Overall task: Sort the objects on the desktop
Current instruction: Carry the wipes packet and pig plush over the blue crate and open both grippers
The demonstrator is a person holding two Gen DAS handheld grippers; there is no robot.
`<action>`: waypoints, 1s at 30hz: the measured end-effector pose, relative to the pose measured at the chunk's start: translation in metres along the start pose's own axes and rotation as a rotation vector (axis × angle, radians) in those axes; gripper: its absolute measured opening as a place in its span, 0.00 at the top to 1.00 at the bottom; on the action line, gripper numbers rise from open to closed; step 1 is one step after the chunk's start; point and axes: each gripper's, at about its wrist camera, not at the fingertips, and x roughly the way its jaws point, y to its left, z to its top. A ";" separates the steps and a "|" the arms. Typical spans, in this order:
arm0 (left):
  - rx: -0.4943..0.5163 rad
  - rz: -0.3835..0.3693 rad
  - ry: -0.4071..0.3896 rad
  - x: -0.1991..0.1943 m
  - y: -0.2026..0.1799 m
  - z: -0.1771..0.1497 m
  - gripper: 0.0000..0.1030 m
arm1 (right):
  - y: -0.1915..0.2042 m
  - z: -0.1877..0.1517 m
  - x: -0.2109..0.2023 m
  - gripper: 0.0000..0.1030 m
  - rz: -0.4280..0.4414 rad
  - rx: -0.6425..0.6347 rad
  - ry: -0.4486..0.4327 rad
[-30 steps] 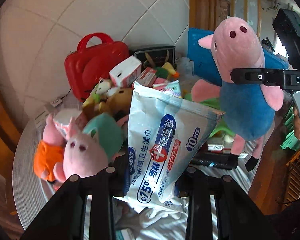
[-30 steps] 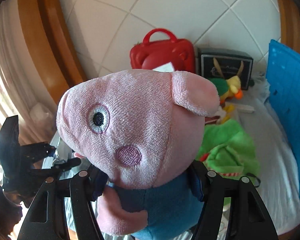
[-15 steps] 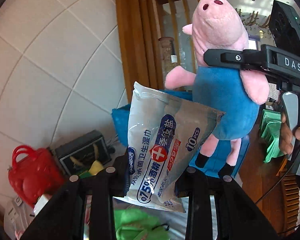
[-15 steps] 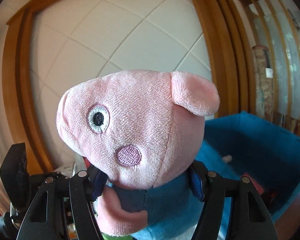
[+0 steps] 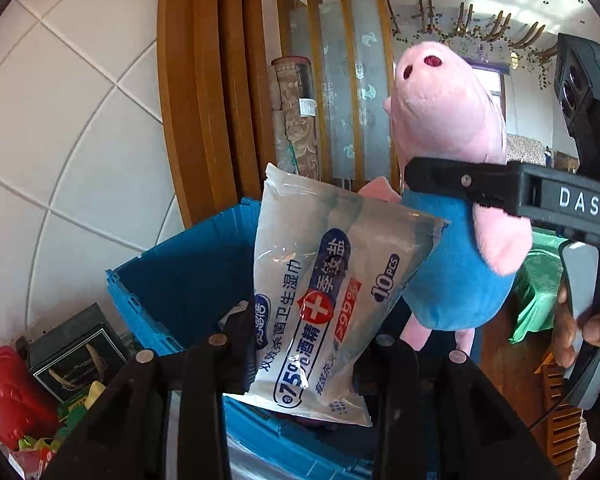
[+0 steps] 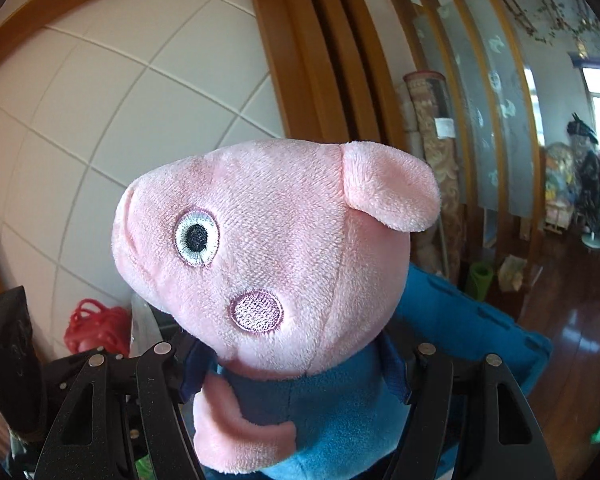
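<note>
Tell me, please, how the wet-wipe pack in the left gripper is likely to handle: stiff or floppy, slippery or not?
The wipe pack probably flexes: it is a soft film pouch, creased near its top. Its glossy plastic looks fairly slippery, and with the left gripper opening around its lower end, it may slide out. Likely light; it stands upright unsupported.

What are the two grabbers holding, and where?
Left gripper: wipes packet by its lower end. Right gripper: plush pig around its blue body. Both jaws are opening.
</note>
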 end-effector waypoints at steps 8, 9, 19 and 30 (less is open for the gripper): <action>0.011 0.120 0.037 0.026 -0.009 0.004 0.23 | -0.054 -0.020 0.028 0.14 -0.079 0.121 0.085; 0.006 0.126 0.036 0.029 -0.013 0.008 0.23 | -0.062 -0.021 0.034 0.12 -0.087 0.136 0.093; -0.019 0.150 0.035 0.034 -0.001 0.001 0.23 | -0.056 -0.023 0.082 0.01 -0.186 -0.046 0.310; -0.098 0.154 0.016 0.019 0.021 -0.008 0.23 | -0.032 -0.032 0.101 0.01 -0.167 -0.121 0.404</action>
